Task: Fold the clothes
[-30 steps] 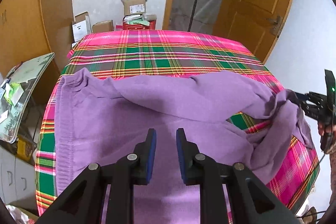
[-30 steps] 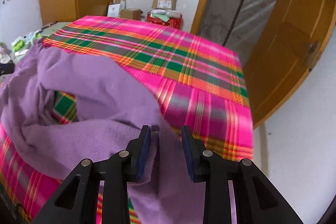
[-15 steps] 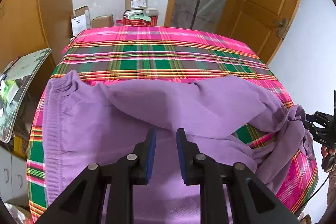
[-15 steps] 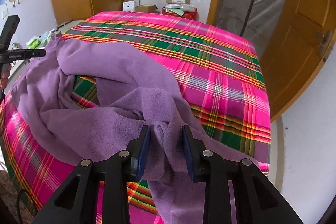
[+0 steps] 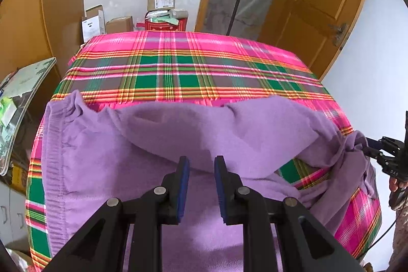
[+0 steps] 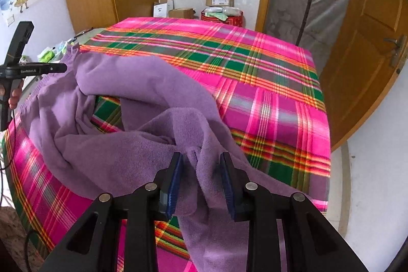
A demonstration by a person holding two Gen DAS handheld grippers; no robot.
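A bed covered by a plaid blanket [image 5: 193, 73] in pink, green and orange. Directly on it lies a purple garment [image 5: 107, 170], spread over the near half, from about 8 o'clock to 4 o'clock in the left wrist view. Its ribbed hem runs along the bed's left edge, at 9 o'clock. A fold crosses the middle. At 4 o'clock a patch of plaid shows between two layers. The far half, toward 12 o'clock, carries only the blanket.

Purple garment [image 5: 158, 144] — on pink, green and orange plaid blanket [image 5: 193, 73].
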